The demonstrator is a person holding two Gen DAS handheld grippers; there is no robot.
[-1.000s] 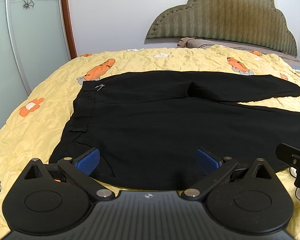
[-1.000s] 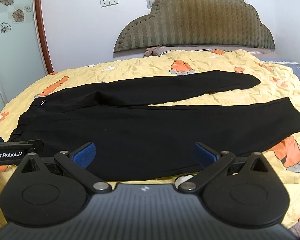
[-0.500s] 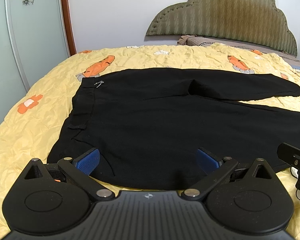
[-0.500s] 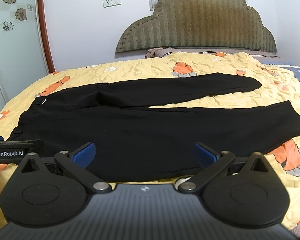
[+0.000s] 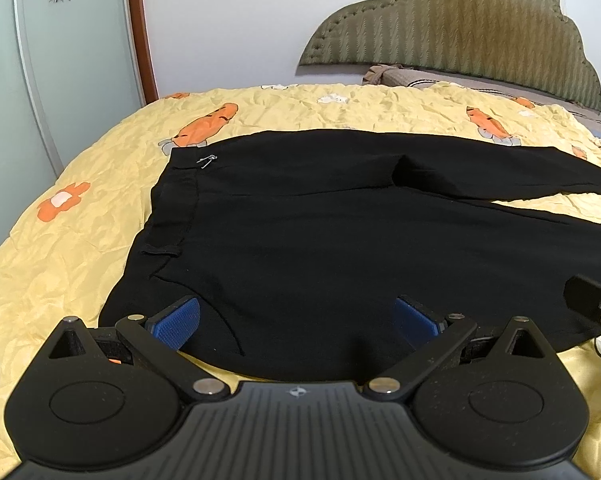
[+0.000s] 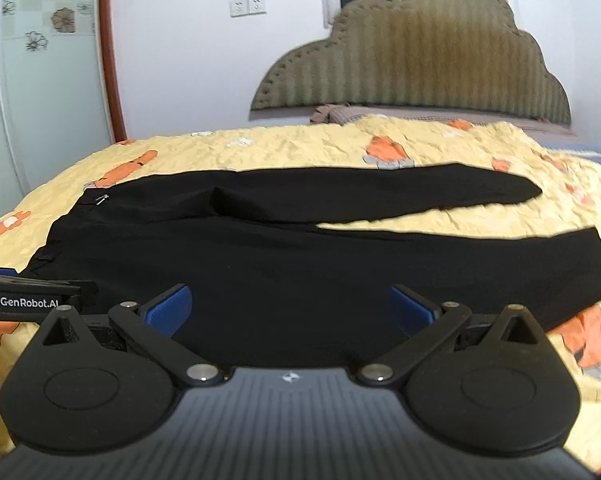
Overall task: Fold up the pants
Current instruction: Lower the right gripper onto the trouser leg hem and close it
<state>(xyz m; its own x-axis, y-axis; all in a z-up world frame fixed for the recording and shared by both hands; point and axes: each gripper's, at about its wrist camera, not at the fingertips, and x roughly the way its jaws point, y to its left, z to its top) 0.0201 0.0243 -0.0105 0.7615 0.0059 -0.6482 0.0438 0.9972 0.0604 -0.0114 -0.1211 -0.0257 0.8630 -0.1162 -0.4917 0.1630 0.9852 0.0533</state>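
Black pants [image 5: 340,248] lie unfolded on the bed [image 5: 60,264]; both grippers [image 5: 296,316] [image 6: 290,306] have risen slightly, jaws wide, nothing grasped.

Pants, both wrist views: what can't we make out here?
- Pants near hem: left wrist view, cut off by the right edge.
- Pants' near edge: both views, hidden behind each gripper's body.
- Waistband clip: right wrist view, too small and blurred to identify.
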